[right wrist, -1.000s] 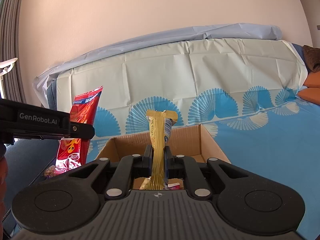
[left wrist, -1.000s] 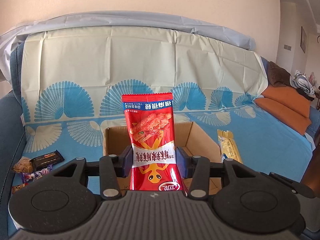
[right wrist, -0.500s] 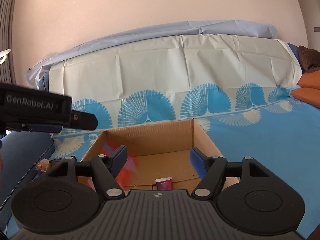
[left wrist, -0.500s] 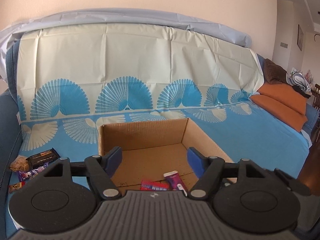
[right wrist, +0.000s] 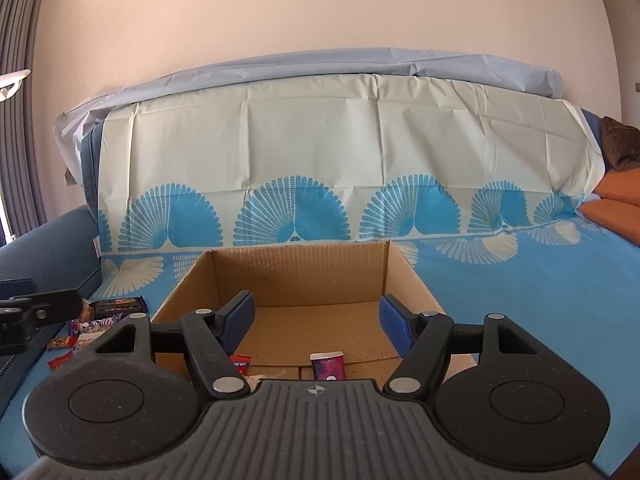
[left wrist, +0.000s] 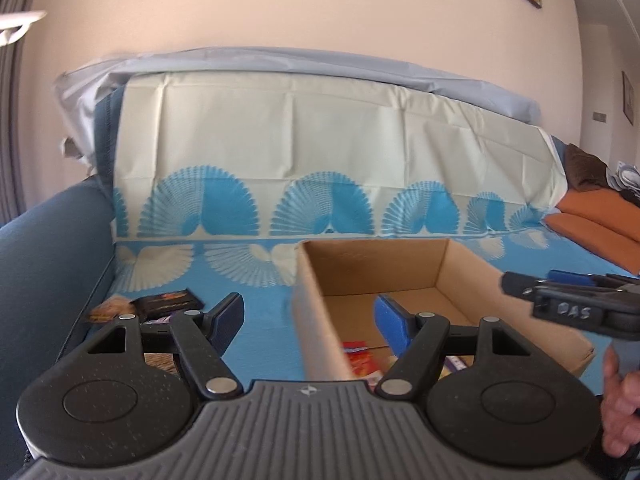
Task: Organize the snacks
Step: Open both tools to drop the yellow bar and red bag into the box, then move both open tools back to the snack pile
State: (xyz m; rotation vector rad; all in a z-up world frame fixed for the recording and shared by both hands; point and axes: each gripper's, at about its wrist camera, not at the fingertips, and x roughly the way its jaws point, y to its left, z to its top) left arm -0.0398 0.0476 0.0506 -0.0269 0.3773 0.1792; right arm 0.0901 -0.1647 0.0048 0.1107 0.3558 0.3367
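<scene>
Both sets of fingers have just been opened wide and nothing is held between either pair. The cardboard box (right wrist: 296, 280) is seen straight ahead of the right gripper (right wrist: 316, 318), snack packets (right wrist: 328, 365) lying inside. From the left gripper (left wrist: 310, 318), loose snacks (left wrist: 168, 302) are seen beyond the left finger on the sofa.

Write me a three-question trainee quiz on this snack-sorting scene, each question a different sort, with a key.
1. True or false: the right claw is gripping a snack.
2. Multiple choice: the loose snacks outside the cardboard box lie to which side of it in the right wrist view? A) left B) right C) behind
3. Fill in: the left claw is ____, nothing between its pads.

Key: 1 false; 2 A; 3 open
</scene>
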